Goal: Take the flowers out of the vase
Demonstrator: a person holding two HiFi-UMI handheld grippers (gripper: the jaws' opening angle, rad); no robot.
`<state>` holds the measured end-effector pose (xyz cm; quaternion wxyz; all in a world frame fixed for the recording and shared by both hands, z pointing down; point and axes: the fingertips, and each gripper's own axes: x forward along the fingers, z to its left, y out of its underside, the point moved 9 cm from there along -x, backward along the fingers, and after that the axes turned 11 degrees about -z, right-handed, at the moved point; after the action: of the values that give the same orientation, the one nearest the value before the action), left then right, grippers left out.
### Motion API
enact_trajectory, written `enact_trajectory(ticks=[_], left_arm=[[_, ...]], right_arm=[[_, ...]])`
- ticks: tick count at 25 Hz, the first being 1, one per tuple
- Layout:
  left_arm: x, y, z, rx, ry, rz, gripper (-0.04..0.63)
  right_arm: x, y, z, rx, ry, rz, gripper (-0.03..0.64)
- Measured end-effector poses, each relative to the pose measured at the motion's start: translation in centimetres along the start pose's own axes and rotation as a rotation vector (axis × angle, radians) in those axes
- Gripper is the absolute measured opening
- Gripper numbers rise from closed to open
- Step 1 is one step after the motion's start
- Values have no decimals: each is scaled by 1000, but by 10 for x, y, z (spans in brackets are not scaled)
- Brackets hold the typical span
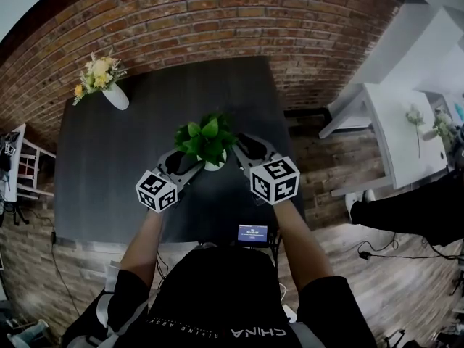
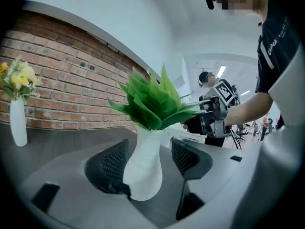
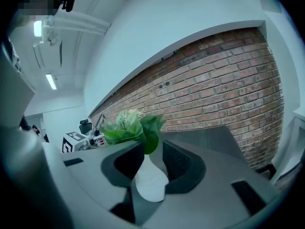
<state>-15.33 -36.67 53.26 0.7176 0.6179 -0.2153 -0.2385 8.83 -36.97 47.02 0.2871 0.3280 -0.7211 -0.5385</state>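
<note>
Dark tabletop [image 1: 109, 158] below a brick wall [image 1: 217, 20]: the white vase [image 1: 214, 166] stands mid-table, green flowers [image 1: 206, 138] inside. My left hand-held gripper [image 2: 148, 159] is spread around its belly; my right hand-held gripper [image 3: 153, 160], narrowly parted, brackets its neck.

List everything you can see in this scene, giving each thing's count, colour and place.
table: one, dark grey, centre
brick wall: one, red-brown, behind the table
white vase: one, white, table's middle, between both claws' jaws
leafy bunch: one, green, standing in that vase
flower vase: one, white, table's far left corner, holding yellow flowers
small screen: one, black with blue display, table's near edge
side table: one, white, at right on the wooden floor
left claw: one, grey, jaws apart around the vase
right claw: one, grey, jaws apart around the same vase
</note>
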Motion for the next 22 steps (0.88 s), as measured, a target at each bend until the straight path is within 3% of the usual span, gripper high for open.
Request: enact_trajectory(ticks=[5,8,13,22], left_arm=[[23,6,-3,33,17,12,281],[36,5,-3,58,17,0,281],[51,7,-3,80,22,-20,279],[57,12,0,87,-10,-18,256]], right_arm=[[3,2,3,17,-119,6,218],[4,3,5,-3,-206,47,259],[3,3,9,-26,-322,132,285],[20,2,-3,-2,-396,184,291]])
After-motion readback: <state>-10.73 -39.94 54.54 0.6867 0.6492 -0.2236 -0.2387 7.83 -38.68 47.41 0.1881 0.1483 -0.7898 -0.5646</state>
